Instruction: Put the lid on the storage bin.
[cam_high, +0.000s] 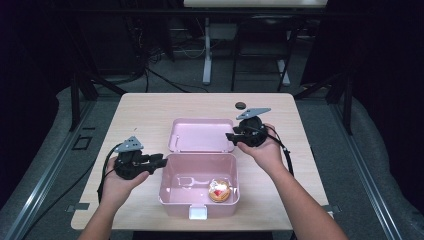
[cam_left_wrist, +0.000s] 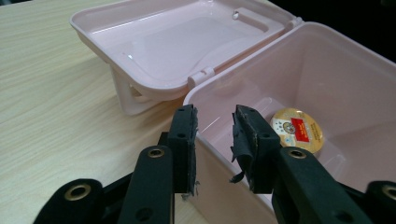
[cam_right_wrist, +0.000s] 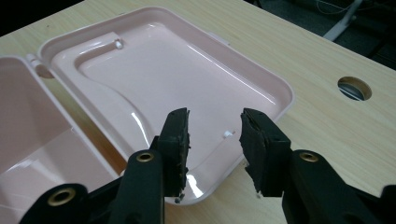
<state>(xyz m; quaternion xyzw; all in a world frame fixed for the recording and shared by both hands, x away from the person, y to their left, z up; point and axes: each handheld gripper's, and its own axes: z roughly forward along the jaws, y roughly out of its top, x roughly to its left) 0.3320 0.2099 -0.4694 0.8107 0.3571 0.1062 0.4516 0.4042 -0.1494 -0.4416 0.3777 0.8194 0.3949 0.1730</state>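
A pink plastic box (cam_high: 172, 187) stands open at the table's front middle, its lid (cam_high: 200, 135) laid back flat behind it. Inside, at the right, lies a round gold-rimmed disc with a red and white label (cam_high: 219, 190) (cam_left_wrist: 297, 129). My left gripper (cam_high: 162, 161) is at the box's left wall. In the left gripper view it (cam_left_wrist: 215, 114) is open, one jaw outside the wall (cam_left_wrist: 210, 186) and one above the inside. My right gripper (cam_high: 229, 136) sits at the lid's right edge. It (cam_right_wrist: 215, 119) is open just over the lid's rim (cam_right_wrist: 280, 91), holding nothing.
A round cable hole (cam_high: 240, 105) (cam_right_wrist: 354, 87) sits in the light wood table (cam_high: 145, 115) behind the right gripper. Bare tabletop lies to the left and right of the box. A white latch tab (cam_high: 198, 213) faces the front edge. Table legs and cables stand on the floor beyond.
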